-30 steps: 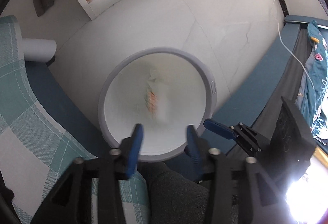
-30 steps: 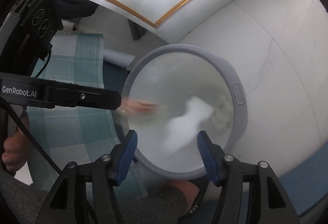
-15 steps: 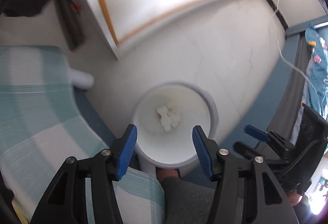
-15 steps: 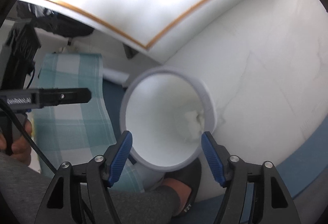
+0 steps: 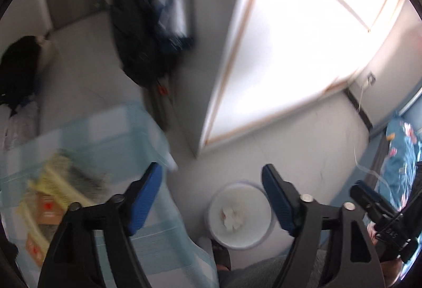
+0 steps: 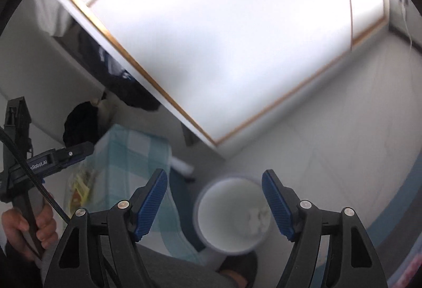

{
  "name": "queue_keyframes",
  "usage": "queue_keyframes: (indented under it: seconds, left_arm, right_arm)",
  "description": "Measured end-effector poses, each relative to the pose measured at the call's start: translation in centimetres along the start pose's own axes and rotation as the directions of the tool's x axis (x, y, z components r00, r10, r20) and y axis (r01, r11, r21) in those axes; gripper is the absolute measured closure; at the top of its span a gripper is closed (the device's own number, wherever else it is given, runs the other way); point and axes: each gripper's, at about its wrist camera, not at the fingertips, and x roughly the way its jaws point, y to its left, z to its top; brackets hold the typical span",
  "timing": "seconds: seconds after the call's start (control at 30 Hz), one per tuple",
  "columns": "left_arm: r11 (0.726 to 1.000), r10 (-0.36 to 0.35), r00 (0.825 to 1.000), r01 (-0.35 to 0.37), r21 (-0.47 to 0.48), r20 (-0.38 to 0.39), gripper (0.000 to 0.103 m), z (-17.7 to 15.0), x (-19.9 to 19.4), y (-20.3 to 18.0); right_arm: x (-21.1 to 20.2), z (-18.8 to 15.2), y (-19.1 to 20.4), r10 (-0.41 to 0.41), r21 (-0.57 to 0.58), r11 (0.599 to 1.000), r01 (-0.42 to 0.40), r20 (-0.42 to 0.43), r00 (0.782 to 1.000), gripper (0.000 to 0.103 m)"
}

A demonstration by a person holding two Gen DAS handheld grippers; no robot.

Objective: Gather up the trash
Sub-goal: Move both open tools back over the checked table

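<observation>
Both grippers, left (image 5: 211, 199) and right (image 6: 214, 202), just widened, empty; left body reads "Robot.AI"

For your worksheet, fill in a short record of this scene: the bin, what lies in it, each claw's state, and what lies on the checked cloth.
bin: white round bin on the floor, upright
contents: crumpled pale trash at the bottom
left claw: open, empty, jaws just opened wider
right claw: open, empty, jaws just opened wider
checked cloth: blurred yellow items, kind unclear
</observation>
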Motion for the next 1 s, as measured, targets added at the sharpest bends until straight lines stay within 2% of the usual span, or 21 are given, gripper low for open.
queue_keyframes:
  seconds: [0.13, 0.27, 0.37, 0.5, 0.63, 0.77, 0.83, 1.0]
  left_arm:
    - [0.996, 0.070, 0.988, -0.060, -0.072, 0.138, 0.020, -0.8, -4.3, 2.8]
    - [0.988, 0.119, 0.972, -0.097, -0.117, 0.201, 0.020, -1.5, -7.1, 5.3]
    - [0.981, 0.165, 0.949, -0.130, -0.146, 0.268, 0.020, -2.7, -10.3, 7.3]
    - [0.963, 0.234, 0.915, -0.172, -0.208, 0.330, 0.019, -4.7, -13.3, 10.0]
    - [0.937, 0.309, 0.884, -0.220, -0.273, 0.351, 0.018, -6.9, -15.3, 12.6]
    - [0.916, 0.353, 0.864, -0.240, -0.322, 0.359, 0.018, -8.8, -16.3, 15.3]
    - [0.899, 0.385, 0.844, -0.251, -0.359, 0.375, 0.018, -10.1, -17.0, 16.7]
    - [0.879, 0.423, 0.834, -0.282, -0.384, 0.355, 0.018, -12.3, -17.1, 19.4]
  right_arm:
    - [-3.6, 1.1, 4.7, 0.038, -0.102, 0.994, -0.027, 0.108, 0.993, 0.028]
    - [-6.4, 1.3, 9.7, 0.104, -0.207, 0.976, -0.064, 0.185, 0.977, 0.023]
    - [-7.9, 1.0, 13.2, 0.164, -0.275, 0.956, -0.102, 0.212, 0.964, 0.019]
    - [-8.9, -0.1, 17.4, 0.237, -0.350, 0.924, -0.155, 0.205, 0.950, 0.017]
    - [-8.8, -2.1, 21.3, 0.286, -0.416, 0.890, -0.186, 0.192, 0.939, 0.014]
    - [-8.2, -4.4, 25.0, 0.328, -0.471, 0.853, -0.226, 0.146, 0.933, 0.013]
    - [-7.4, -5.7, 26.4, 0.345, -0.495, 0.834, -0.246, 0.118, 0.931, 0.012]
    - [-5.2, -8.5, 29.4, 0.367, -0.544, 0.792, -0.276, 0.064, 0.928, 0.011]
